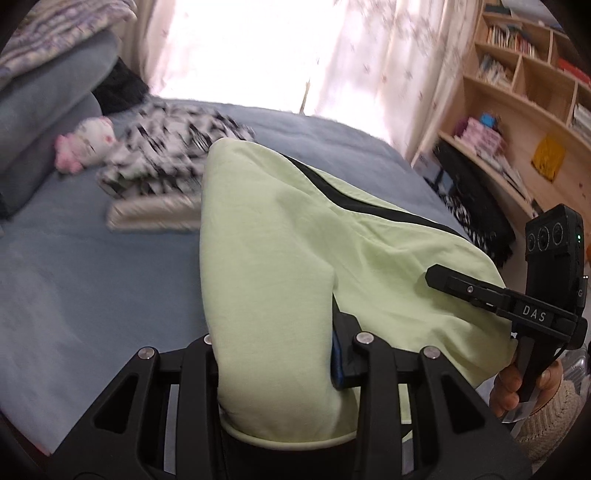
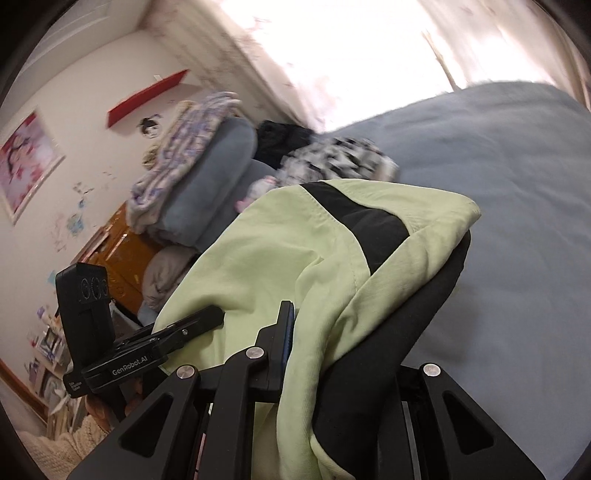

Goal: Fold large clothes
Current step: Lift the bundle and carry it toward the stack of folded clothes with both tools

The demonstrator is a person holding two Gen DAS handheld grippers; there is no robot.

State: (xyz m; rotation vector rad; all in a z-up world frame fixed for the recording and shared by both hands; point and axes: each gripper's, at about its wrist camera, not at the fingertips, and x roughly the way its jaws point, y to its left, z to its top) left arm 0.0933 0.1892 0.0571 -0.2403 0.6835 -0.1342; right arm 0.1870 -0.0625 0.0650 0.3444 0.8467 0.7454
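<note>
1. Taking the bed [image 1: 74, 266] as my landmark: its grey-blue cover fills the left of my left wrist view, flat and mostly bare near me.
2. At the bed's far left, grey-blue pillows [image 1: 44, 110] are stacked, with a striped blanket [image 1: 62, 33] on top of them.
3. Just in front of the pillows lies a pink-and-white plush toy [image 1: 88, 144], and beside it, toward the bed's middle, a black-and-white patterned cloth [image 1: 166, 155], blurred.
4. Beyond the bed's far edge hangs a bright, pale curtain [image 1: 258, 48].
5. Off the bed's right side stands a wooden bookshelf [image 1: 524, 74] with books on it.
6. The light green garment [image 1: 266, 266] with a black band hangs above the bed, draped over both my tools. Its long axis runs from near me away toward the curtain, and its rounded, folded end points at the far edge of the bed.
7. My left gripper [image 1: 280, 373] has its fingers clamped on the green cloth, which bunches up between them.
8. My right gripper [image 2: 332, 354] is likewise pinched on the garment; cloth covers its right finger. In the left wrist view it sticks into the fabric above the bed's right edge, with my hand [image 1: 517, 384] below it.
</note>
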